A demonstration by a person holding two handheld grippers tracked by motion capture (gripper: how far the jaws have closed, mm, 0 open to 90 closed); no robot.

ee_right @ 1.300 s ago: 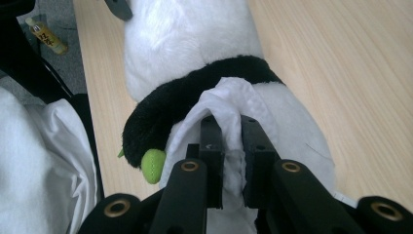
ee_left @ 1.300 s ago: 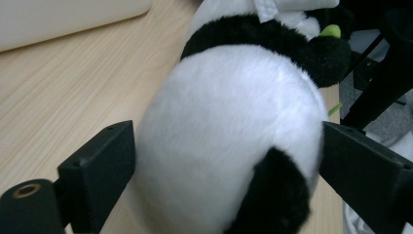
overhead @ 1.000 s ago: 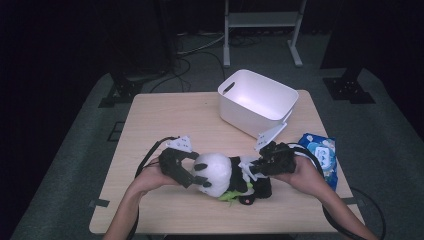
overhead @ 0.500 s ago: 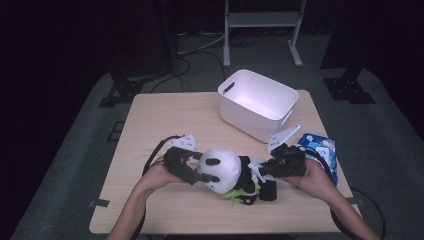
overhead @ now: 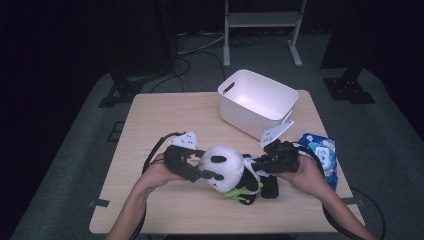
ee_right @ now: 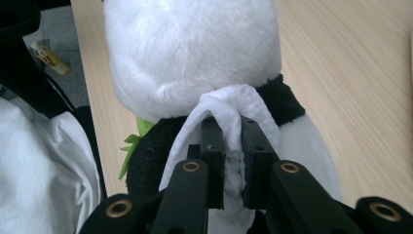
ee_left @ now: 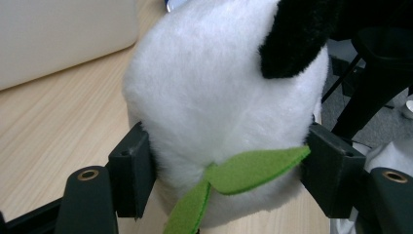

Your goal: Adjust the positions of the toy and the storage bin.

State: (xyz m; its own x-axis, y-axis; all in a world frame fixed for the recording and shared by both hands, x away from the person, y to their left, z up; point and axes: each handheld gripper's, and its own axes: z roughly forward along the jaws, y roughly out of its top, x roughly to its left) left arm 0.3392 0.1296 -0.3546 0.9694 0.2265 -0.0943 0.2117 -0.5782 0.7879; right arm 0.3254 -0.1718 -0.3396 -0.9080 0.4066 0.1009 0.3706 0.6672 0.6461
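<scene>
A black-and-white panda plush lies on the wooden table near its front edge, with a green felt leaf at its mouth. My left gripper comes in from the left, and its jaws have just been closing on the panda's head. In the left gripper view both pads press into the white fur just above the leaf. My right gripper sits at the plush's right side. It is shut on a fold of white cloth at the panda's neck.
A white plastic bin stands at the back right of the table, just behind the right gripper. A blue packet lies at the table's right edge. The left half of the table is bare wood.
The left gripper's jaws have closed from wide apart onto the panda's head. The right gripper keeps its grip on the white cloth, and both hands have barely shifted.
</scene>
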